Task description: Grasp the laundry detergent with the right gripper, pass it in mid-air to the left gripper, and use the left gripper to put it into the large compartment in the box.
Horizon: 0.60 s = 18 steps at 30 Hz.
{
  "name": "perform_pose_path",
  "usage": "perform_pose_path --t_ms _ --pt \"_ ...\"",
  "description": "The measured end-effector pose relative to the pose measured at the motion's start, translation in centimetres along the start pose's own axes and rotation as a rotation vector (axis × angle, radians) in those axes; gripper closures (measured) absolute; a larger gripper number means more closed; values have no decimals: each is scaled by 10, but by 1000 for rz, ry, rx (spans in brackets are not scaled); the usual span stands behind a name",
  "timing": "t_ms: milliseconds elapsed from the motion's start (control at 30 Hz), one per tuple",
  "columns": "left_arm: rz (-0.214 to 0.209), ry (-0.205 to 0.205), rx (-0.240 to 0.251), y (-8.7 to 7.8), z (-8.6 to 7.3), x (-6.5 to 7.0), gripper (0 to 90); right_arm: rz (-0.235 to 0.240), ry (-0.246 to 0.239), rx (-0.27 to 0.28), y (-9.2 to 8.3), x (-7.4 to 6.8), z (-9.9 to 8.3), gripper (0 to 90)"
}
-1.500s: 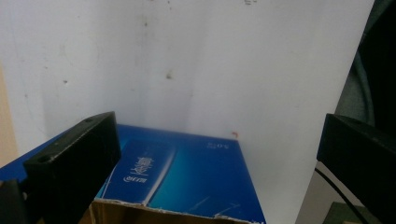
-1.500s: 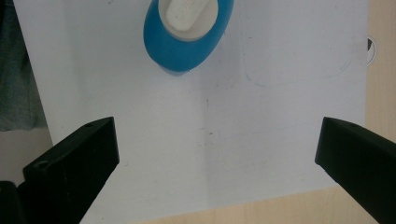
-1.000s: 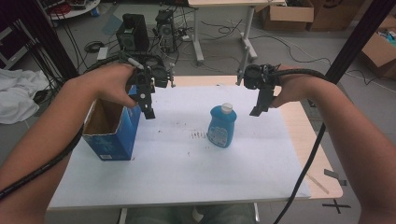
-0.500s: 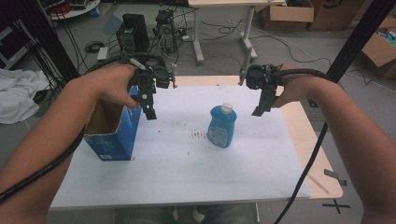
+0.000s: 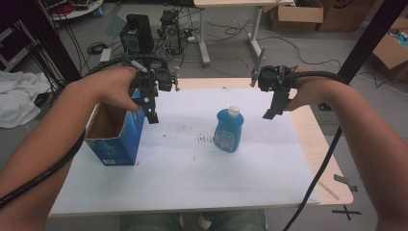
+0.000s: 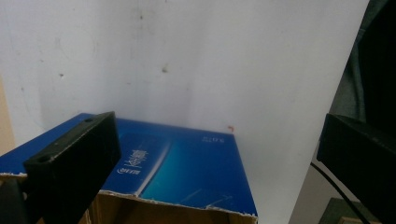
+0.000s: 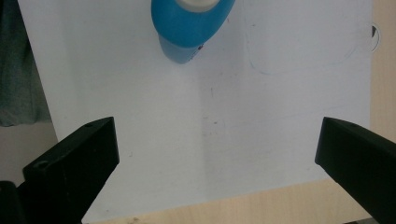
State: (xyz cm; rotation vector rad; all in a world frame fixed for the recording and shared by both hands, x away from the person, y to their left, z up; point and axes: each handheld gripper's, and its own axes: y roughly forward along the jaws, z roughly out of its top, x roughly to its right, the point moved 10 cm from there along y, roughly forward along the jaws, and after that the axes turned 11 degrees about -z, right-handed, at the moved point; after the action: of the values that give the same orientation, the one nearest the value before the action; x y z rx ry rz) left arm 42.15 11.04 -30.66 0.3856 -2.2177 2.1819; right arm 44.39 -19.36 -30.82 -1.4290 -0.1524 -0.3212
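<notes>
in the high view the left hand-held gripper [image 5: 152, 108] hangs at centre left of the frame, just above the upper right edge of the open blue box [image 5: 115, 139]. its jaws point down and toward the near side. in the left gripper view the two black jaws stand wide apart at the lower corners, with nothing between them. one blue printed wall of the box [image 6: 182, 170] lies low in that picture, its torn cardboard rim along the bottom edge. the left-hand jaw overlaps the box's corner there; whether it touches the box i cannot tell.

the right hand-held gripper [image 5: 273, 108] hangs right of centre in the high view, above the white sheet [image 5: 192, 178] that covers the bench [image 5: 322, 159]. its jaws are also spread wide and hold nothing, as the right gripper view shows. in that view the blue bottle [image 7: 191, 25] with its white cap sits at the top centre, well apart from both jaws. bare white sheet lies between the jaws, and a strip of bench wood runs along the bottom edge.

in the high view the blue bottle [image 5: 228, 131] stands upright at the middle of the frame, on the white sheet. it stands between the two grippers, nearer the right one, and well apart from the box. a patch of small dark marks [image 5: 204, 140] lies on the sheet just left of the bottle.
</notes>
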Motion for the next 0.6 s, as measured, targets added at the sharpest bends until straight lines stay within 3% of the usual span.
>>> perform_pose_path --t_ms 267,433,567,600 --pt "7 8 1 -3 -1 3 1 -2 23 42 6 -10 -10 0" --pt "14 18 7 -7 1 4 1 -27 65 93 13 -17 -17 0" --pt "15 22 9 -7 3 5 1 -41 112 168 20 -24 -17 0" --pt "16 23 11 -7 3 5 1 -47 133 208 26 -28 -16 0"
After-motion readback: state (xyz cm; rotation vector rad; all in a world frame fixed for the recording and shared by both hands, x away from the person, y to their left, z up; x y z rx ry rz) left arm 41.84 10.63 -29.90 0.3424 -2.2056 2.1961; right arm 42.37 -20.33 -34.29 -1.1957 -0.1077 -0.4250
